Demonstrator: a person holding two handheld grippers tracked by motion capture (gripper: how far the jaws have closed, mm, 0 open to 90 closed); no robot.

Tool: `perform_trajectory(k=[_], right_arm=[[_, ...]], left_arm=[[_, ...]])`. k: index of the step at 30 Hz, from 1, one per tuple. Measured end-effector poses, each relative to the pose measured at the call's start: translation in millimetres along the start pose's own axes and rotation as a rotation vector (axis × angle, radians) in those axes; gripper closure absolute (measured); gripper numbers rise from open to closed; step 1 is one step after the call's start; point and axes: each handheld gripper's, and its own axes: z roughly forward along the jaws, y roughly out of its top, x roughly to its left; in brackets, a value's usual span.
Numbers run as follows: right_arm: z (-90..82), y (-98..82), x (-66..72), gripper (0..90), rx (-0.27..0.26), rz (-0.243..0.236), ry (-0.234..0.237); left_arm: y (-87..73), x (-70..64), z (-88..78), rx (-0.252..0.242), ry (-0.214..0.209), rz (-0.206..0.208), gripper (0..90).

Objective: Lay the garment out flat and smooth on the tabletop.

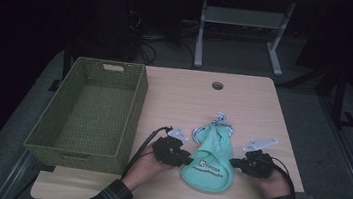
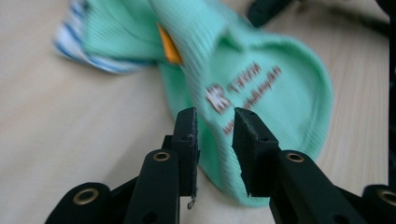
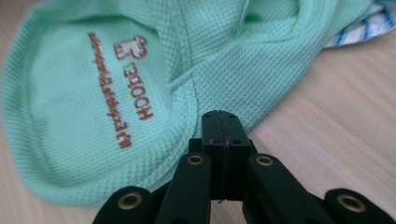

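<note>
We see a mint-green knit garment [image 1: 210, 156], ribbed and printed with brown lettering, lying bunched on the pale wood-grain surface [image 1: 244, 102], a blue-striped white trim at its far end. Our left claw [image 1: 189, 159] stands released, its jaws parted at the cloth's edge; our right claw [image 1: 232, 162] is clenched with nothing between its jaws, just beside the opposite edge. To the left, apart from the cloth, sits a rectangular woven green basket [image 1: 136, 100].
</note>
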Motion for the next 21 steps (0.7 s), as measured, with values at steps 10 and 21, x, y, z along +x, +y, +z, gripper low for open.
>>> perform_trajectory(k=[10,21], right_arm=[[-3.3,0.0,12.3,90.0,-0.026,-0.015,0.035],[4.2,-1.6,12.5,90.0,0.012,-0.025,0.040]], left_arm=[[34.0,42.0,14.3,-0.028,0.124,-0.018,72.6],[48.7,63.8,57.6,-0.004,0.124,-0.043,63.1]])
